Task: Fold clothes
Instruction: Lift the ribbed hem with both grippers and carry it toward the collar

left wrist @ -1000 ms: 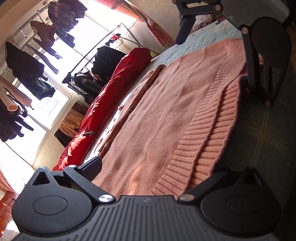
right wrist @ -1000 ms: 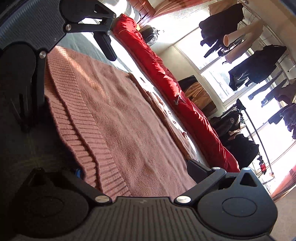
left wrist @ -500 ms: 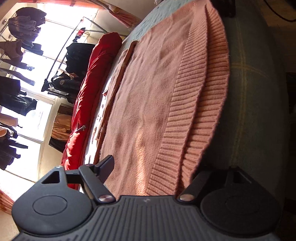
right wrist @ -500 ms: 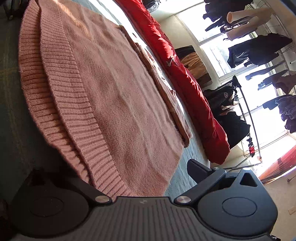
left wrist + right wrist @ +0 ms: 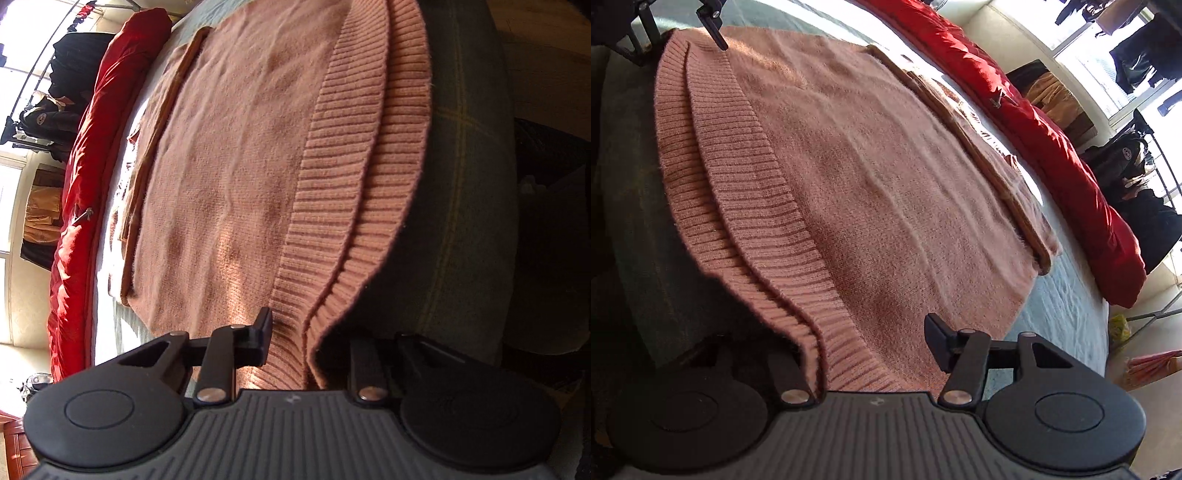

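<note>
The sweater [image 5: 871,192] covers most of the bed [image 5: 1067,306], its ribbed hem [image 5: 354,206] hanging over the near edge. A red duvet [image 5: 1052,136] walls off the far side; bare sheet stays open beside the sweater's right edge.

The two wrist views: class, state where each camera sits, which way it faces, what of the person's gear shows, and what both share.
Left wrist: on the left hand-held gripper, low at the bed's edge, facing along the pink sweater's ribbed hem; its fingers straddle the hem.
Right wrist: on the right hand-held gripper at the hem's other end, facing the left hand-held gripper.
Shared: the pink sweater, red duvet, bed.
</note>
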The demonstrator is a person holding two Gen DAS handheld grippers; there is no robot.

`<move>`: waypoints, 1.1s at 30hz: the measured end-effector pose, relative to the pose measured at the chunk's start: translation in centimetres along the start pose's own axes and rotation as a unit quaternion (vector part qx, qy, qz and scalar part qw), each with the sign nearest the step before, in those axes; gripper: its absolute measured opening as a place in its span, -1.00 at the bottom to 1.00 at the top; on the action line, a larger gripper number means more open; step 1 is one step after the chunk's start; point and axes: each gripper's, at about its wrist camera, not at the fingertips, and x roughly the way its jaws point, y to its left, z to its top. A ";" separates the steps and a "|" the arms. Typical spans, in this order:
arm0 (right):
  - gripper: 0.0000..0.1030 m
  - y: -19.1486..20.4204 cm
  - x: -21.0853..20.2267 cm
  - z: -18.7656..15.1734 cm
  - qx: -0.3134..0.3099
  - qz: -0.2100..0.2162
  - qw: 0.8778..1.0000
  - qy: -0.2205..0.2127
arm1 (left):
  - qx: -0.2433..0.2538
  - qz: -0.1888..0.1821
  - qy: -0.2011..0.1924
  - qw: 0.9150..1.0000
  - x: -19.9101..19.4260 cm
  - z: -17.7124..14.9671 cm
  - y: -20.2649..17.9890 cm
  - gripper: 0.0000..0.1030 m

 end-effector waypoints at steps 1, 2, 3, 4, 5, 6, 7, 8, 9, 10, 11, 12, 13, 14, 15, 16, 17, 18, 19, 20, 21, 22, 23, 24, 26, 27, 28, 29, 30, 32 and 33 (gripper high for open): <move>-0.12 -0.4 0.0 0.0 0.009 0.021 1.000 0.001 | -0.007 -0.011 0.004 1.000 0.1 0.1 0.4 -0.76; -0.34 -0.6 0.0 0.0 0.016 0.039 0.999 0.003 | -0.012 -0.019 0.008 1.000 0.1 0.2 0.6 -0.79; -0.47 -0.7 0.1 0.0 0.020 0.055 0.998 0.004 | -0.014 -0.024 0.011 1.000 0.2 0.2 0.9 -0.81; -0.61 -0.6 0.1 0.0 0.017 0.064 0.998 0.006 | -0.015 -0.028 0.014 0.999 0.1 0.4 1.1 -0.83; -0.62 -0.6 0.2 0.1 0.013 0.072 0.997 0.008 | -0.016 -0.032 0.016 0.999 0.1 0.5 1.4 -0.86; -0.63 -0.6 0.1 0.2 0.007 0.077 0.997 0.010 | -0.017 -0.034 0.019 0.999 0.1 0.6 1.7 -0.89; -0.67 -0.8 0.1 0.3 0.003 0.082 0.997 0.011 | -0.019 -0.033 0.021 0.999 0.0 0.8 2.0 -0.89; -0.71 -1.1 0.0 0.5 0.002 0.090 0.996 0.010 | -0.022 -0.031 0.022 0.999 -0.1 0.9 2.3 -0.90; -0.73 -1.5 -0.1 0.6 0.000 0.097 0.995 0.009 | -0.026 -0.026 0.023 0.999 -0.2 1.0 2.7 -0.90; -0.75 -1.8 -0.2 0.7 -0.003 0.102 0.995 0.008 | -0.031 -0.020 0.023 0.999 -0.4 1.1 3.0 -0.90; -0.78 -2.2 -0.3 0.9 -0.007 0.106 0.994 0.007 | -0.036 -0.015 0.023 0.999 -0.5 1.2 3.4 -0.90; -0.80 -2.6 -0.4 1.1 -0.012 0.108 0.994 0.004 | -0.044 -0.010 0.024 0.999 -0.7 1.3 4.0 -0.90; -0.82 -3.0 -0.5 1.4 -0.017 0.110 0.994 0.002 | -0.050 -0.005 0.024 0.998 -0.8 1.5 4.5 -0.90; -0.82 -3.4 -0.6 1.6 -0.022 0.112 0.993 -0.001 | -0.055 -0.001 0.024 0.998 -0.8 1.7 5.0 -0.90; -0.83 -3.9 -0.7 1.9 -0.027 0.114 0.993 -0.004 | -0.059 0.003 0.023 0.998 -0.8 1.8 5.5 -0.90; -0.83 -4.3 -0.7 2.1 -0.031 0.115 0.993 -0.007 | -0.059 0.007 0.023 0.998 -0.8 2.0 5.9 -0.90; -0.83 -4.7 -0.8 2.3 -0.036 0.116 0.993 -0.009 | -0.059 0.011 0.022 0.998 -0.7 2.2 6.2 -0.90; -0.84 -5.0 -0.8 2.6 -0.040 0.117 0.992 -0.012 | -0.061 0.014 0.022 0.998 -0.7 2.3 6.5 -0.90; -0.83 -5.4 -0.7 2.7 -0.044 0.116 0.992 -0.013 | -0.064 0.016 0.022 0.998 -0.6 2.4 6.8 -0.90; -0.84 -5.7 -0.7 2.9 -0.048 0.115 0.992 -0.015 | -0.068 0.020 0.021 0.997 -0.7 2.5 7.1 -0.90; -0.84 -6.2 -0.5 3.1 -0.050 0.114 0.992 -0.016 | -0.071 0.023 0.021 0.997 -0.6 2.6 7.4 -0.90; -0.84 -6.7 -0.4 3.3 -0.053 0.112 0.992 -0.018 | -0.075 0.026 0.021 0.997 -0.5 2.7 7.7 -0.90; -0.84 -7.1 -0.3 3.5 -0.056 0.110 0.992 -0.019 | -0.079 0.028 0.020 0.996 -0.4 2.7 8.1 -0.90; -0.84 -7.5 0.0 3.8 -0.058 0.106 0.992 -0.020 | -0.082 0.031 0.020 0.996 -0.3 2.8 8.5 -0.90; -0.84 -8.2 0.6 4.3 -0.061 0.098 0.993 -0.022 | -0.088 0.038 0.018 0.995 -0.1 2.9 9.2 -0.90; -0.84 -8.6 0.8 4.5 -0.063 0.094 0.993 -0.023 | -0.092 0.042 0.016 0.995 0.0 3.0 9.6 -0.90; -0.84 -8.9 1.1 4.8 -0.064 0.090 0.994 -0.024 | -0.095 0.047 0.014 0.994 0.2 3.1 10.1 -0.90; -0.84 -9.3 1.4 5.1 -0.066 0.086 0.994 -0.025 | -0.098 0.050 0.013 0.994 0.4 3.1 10.5 -0.90; -0.84 -9.6 1.6 5.3 -0.068 0.082 0.994 -0.026 | -0.101 0.054 0.011 0.993 0.6 3.1 10.9 -0.90; -0.84 -10.4 2.2 5.9 -0.071 0.074 0.994 -0.028 | -0.103 0.062 0.008 0.993 1.1 3.2 11.8 -0.90; -0.84 -10.7 2.4 6.1 -0.073 0.070 0.994 -0.029 | -0.102 0.066 0.007 0.993 1.4 3.2 12.1 -0.90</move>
